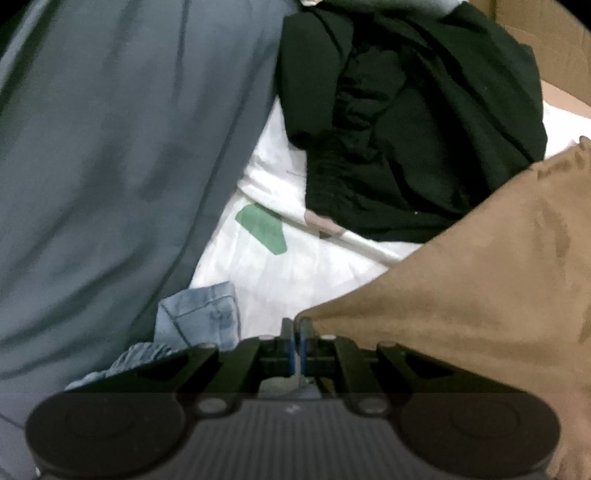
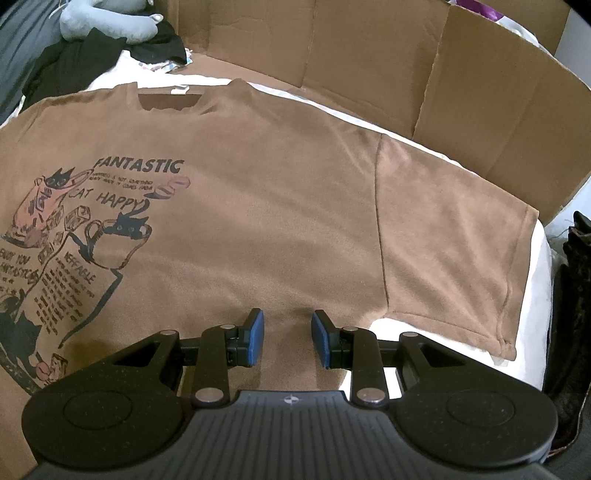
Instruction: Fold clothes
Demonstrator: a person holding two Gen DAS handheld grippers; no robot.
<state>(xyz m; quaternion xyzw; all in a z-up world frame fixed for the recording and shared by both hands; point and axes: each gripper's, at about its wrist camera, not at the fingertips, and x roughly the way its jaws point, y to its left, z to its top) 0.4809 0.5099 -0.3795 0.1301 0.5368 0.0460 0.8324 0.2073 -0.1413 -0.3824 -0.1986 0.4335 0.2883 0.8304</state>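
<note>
A brown T-shirt (image 2: 258,184) with a cat print and the word FANTASTIC lies spread flat, front up, on a white sheet (image 2: 532,295). My right gripper (image 2: 288,338) hovers open over the shirt's lower right side, near the sleeve seam, with only flat fabric under its blue pads (image 2: 255,334). In the left wrist view a corner of the brown T-shirt (image 1: 480,277) runs taut up to my left gripper (image 1: 297,328), whose fingers are shut together on the cloth's tip.
A grey garment (image 1: 110,147), a crumpled black garment (image 1: 406,129) and a piece of light denim (image 1: 207,317) lie on the white sheet (image 1: 295,277). Cardboard walls (image 2: 406,74) ring the far side. A pale blue cloth bundle (image 2: 107,22) sits at the back left.
</note>
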